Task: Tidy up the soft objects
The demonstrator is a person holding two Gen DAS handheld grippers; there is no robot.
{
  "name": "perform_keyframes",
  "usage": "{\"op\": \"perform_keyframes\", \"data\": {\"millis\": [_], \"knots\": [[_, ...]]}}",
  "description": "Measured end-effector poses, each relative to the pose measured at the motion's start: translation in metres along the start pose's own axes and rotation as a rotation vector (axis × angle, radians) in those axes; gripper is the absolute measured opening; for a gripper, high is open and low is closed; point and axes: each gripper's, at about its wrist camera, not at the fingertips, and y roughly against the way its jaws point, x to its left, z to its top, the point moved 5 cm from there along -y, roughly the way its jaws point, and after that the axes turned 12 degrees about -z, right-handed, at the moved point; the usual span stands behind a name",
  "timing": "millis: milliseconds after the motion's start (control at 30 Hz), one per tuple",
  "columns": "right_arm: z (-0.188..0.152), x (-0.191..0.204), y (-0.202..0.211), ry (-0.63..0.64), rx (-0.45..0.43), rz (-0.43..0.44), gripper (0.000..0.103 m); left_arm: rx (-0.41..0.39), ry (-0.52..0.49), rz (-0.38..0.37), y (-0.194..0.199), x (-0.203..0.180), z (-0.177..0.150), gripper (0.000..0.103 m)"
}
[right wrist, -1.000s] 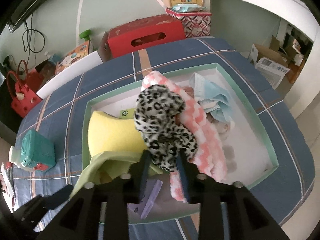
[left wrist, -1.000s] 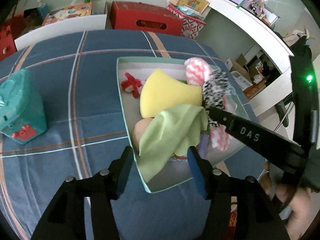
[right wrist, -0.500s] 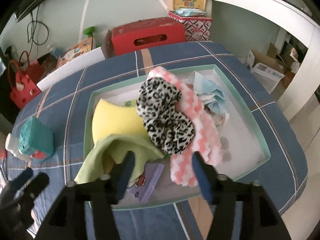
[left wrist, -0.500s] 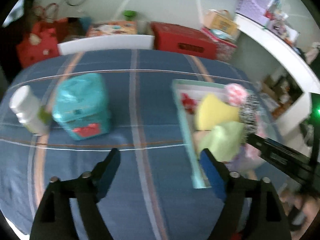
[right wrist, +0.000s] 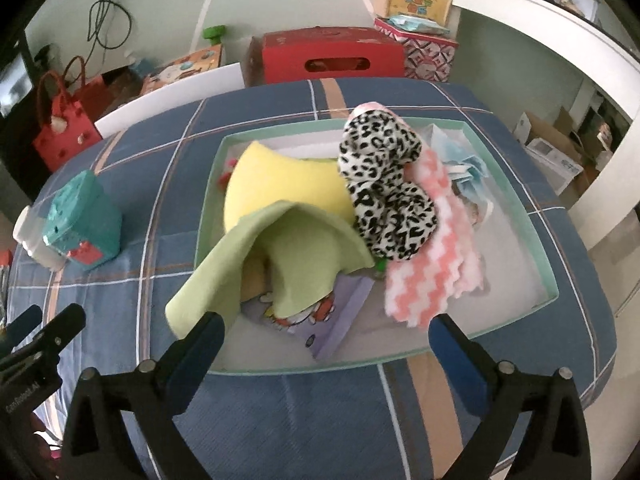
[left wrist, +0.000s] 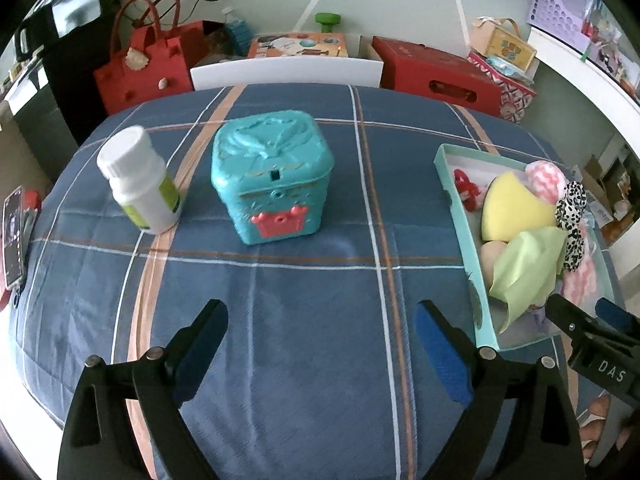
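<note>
Both grippers just spread wide with nothing between them, left gripper (left wrist: 318,330) over bare tablecloth, right gripper (right wrist: 326,338) at the tray (right wrist: 516,196); green cloth (right wrist: 256,264) inside looks floppy and light, so pinch its overhanging corner.

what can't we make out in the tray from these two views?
- Peach item, left wrist view: mostly covered by the green cloth; identity unclear.
- Purple printed item, right wrist view: cloth covers its upper part.
- Red item: too small in the left view, hidden behind the yellow sponge in the right.
- Tray floor under the pile: hidden.
</note>
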Motion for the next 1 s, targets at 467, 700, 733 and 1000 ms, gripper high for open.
{"op": "perform_keyframes", "data": {"millis": [467, 700, 733, 1000], "knots": [[-0.008, 0.013, 0.009, 0.040, -0.006, -0.019, 0.103, 0.015, 0.032, 0.156, 0.014, 0.017, -0.013, 0.094], [-0.009, 0.016, 0.008, 0.051, 0.000, -0.022, 0.103, 0.027, 0.045, 0.158, 0.011, 0.021, -0.015, 0.094], [-0.010, 0.016, 0.008, 0.051, 0.001, -0.023, 0.103, 0.030, 0.046, 0.158, 0.010, 0.022, -0.015, 0.094], [-0.011, 0.018, 0.005, 0.054, 0.009, -0.026, 0.103, 0.048, 0.062, 0.154, 0.006, 0.025, -0.017, 0.094]]}}
